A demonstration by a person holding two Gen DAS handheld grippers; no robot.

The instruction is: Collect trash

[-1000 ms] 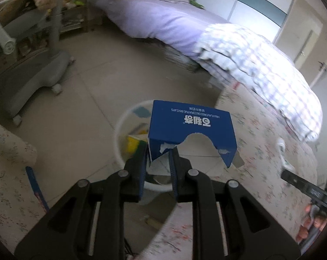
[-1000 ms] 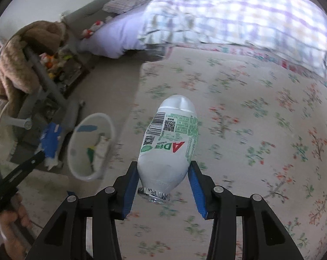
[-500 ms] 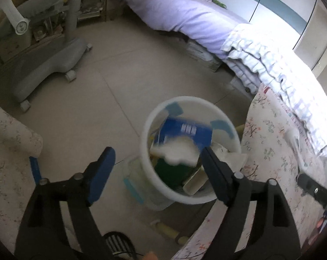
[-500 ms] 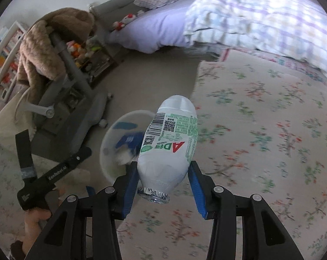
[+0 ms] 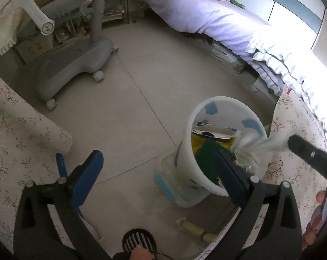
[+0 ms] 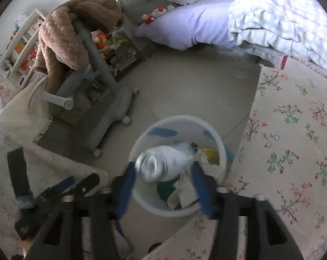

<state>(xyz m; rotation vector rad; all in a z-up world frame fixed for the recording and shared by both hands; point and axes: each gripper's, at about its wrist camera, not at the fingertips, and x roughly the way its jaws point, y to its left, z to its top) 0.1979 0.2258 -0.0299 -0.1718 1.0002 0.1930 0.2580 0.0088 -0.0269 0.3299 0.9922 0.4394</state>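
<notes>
Grey floor tiles (image 5: 124,99) ran between the floral bedding (image 6: 293,130) and the purple bed, and we had kept the white bin (image 6: 222,151) at the bedding's edge so trash could drop straight in. Our right gripper (image 6: 163,186) hovered over it, fingers opening, the plastic bottle (image 6: 161,164) falling free between them toward twelve o'clock. Our left gripper (image 5: 159,173) stood fully spread, holding nothing, the bin at its two o'clock.

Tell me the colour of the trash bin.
White bin with blue patches; clearest in the right wrist view.
</notes>
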